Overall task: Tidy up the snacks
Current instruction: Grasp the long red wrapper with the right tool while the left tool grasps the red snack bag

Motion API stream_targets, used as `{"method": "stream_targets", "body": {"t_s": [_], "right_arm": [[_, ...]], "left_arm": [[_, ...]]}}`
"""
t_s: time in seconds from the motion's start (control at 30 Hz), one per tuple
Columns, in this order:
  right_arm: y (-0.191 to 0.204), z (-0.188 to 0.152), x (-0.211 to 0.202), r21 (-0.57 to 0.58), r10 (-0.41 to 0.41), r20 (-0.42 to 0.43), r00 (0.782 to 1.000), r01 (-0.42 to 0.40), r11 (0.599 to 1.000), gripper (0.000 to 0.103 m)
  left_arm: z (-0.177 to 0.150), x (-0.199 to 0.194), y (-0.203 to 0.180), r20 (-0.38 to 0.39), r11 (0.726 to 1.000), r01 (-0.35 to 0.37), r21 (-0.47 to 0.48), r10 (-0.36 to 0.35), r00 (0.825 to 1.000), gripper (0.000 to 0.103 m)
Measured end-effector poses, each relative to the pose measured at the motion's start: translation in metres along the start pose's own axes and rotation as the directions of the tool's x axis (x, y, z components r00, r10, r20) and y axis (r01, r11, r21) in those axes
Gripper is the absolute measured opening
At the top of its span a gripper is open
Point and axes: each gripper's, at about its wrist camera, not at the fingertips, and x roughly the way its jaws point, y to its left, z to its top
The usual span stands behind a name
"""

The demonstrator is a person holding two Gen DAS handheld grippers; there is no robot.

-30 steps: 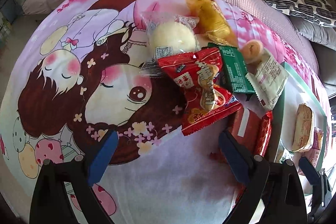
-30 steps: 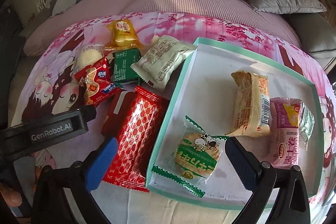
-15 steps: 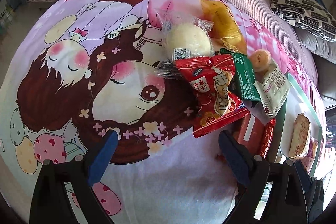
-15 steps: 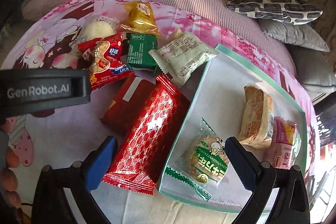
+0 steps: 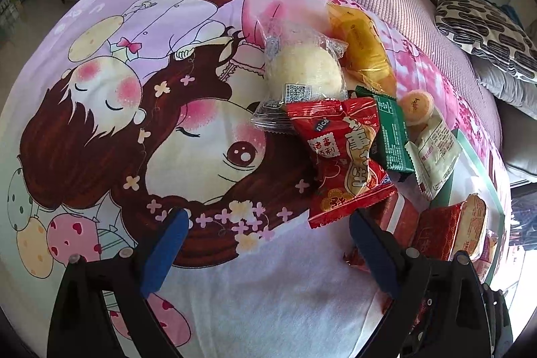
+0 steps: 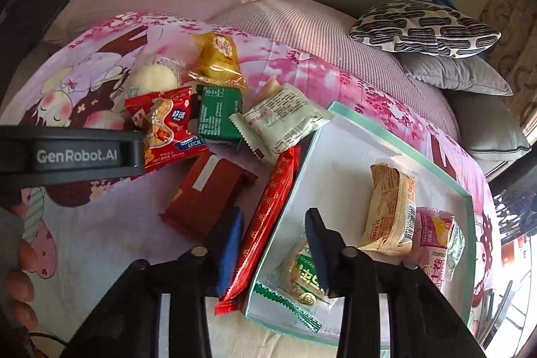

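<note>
Two grippers at work: right gripper (image 6: 273,230) half closed around the long red packet (image 6: 265,220), which leans on the tray's (image 6: 369,136) left rim; left gripper (image 5: 265,244) wide open, empty, red peanut bag (image 5: 342,156) just ahead.

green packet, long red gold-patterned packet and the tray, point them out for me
green packet (image 6: 218,116), right wrist view, middle of its printed back
long red packet (image 6: 265,217), right wrist view, mid-length of the wrapper
tray (image 6: 349,153), right wrist view, bare white floor near the far corner
</note>
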Motion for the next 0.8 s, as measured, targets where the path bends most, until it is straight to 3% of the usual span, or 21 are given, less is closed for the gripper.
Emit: {"method": "stream_targets", "body": {"t_s": [0.2,0.47,0.53,0.57,0.8], "right_arm": [[-0.005,0.001,0.002,0.038,0.07,-0.01,0.998,-0.069,0.997,0.017],[-0.007,0.0,0.002,0.055,0.087,-0.015,0.996,-0.086,0.995,0.015],[-0.008,0.0,0.003,0.061,0.094,-0.017,0.995,-0.093,0.994,0.015],[-0.008,0.0,0.003,0.063,0.096,-0.018,0.995,-0.095,0.994,0.015],[-0.008,0.001,0.003,0.064,0.098,-0.02,0.995,-0.097,0.993,0.015]], "left_arm": [[0.009,0.003,-0.001,0.01,0.999,0.044,0.001,-0.044,0.999,0.097],[0.021,0.01,-0.017,-0.003,0.992,0.123,0.019,-0.123,0.992,0.096],[0.024,0.013,-0.022,0.003,0.992,0.121,0.031,-0.121,0.993,0.086],[0.026,0.013,-0.026,0.006,0.992,0.119,0.039,-0.119,0.993,0.075],[0.033,0.019,-0.037,0.018,0.98,0.197,0.015,-0.198,0.98,0.055]]}}
